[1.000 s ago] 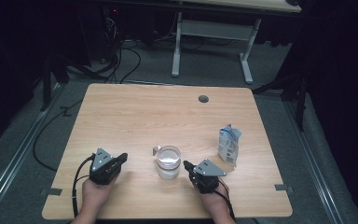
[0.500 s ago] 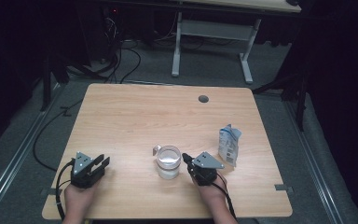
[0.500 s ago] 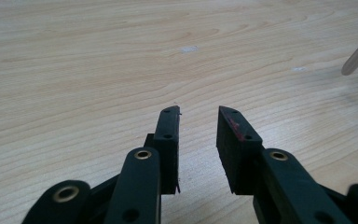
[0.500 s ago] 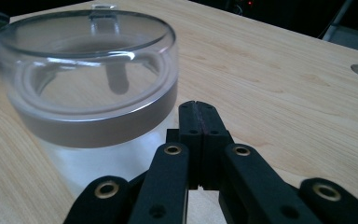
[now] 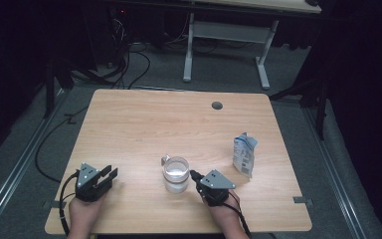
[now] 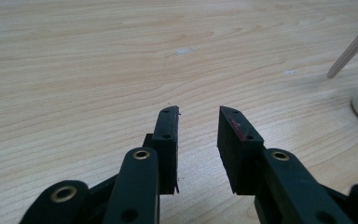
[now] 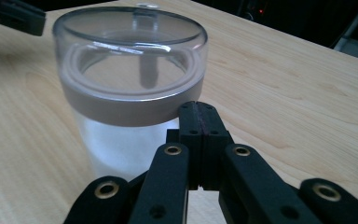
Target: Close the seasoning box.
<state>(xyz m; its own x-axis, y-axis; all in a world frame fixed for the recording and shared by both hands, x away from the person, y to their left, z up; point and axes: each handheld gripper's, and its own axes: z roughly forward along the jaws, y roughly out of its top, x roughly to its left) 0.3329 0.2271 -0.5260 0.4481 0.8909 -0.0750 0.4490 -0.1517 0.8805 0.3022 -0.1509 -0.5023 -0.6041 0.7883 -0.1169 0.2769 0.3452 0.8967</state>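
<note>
Since the earlier high views, the left tongs have slid out from beside the cup to the desk's near left corner, and their jaws have just been opening with nothing between them. They now stand partly apart over bare wood, resting at the desk edge in a person's hand.

1 clear cup of milky white liquid stands upright near the middle of the desk's front half, with a small handle or tab at its far left rim. The right tongs sit just beside it on its right, jaws pressed together on nothing, tips level with the cup's upper band; in the right gripper view they look to touch or almost touch that band.

Judged from this, the step in hand is steadying or taking the cup. To do it well, the right tongs would need to open wide before closing around the wall, low and level, moving slowly so the liquid does not slop.

Count: 1 cup, 1 small carton standing upright well to the cup's right, 2 tongs, 1 desk. A thin pale stick leans at the edge of the left gripper view.
</note>
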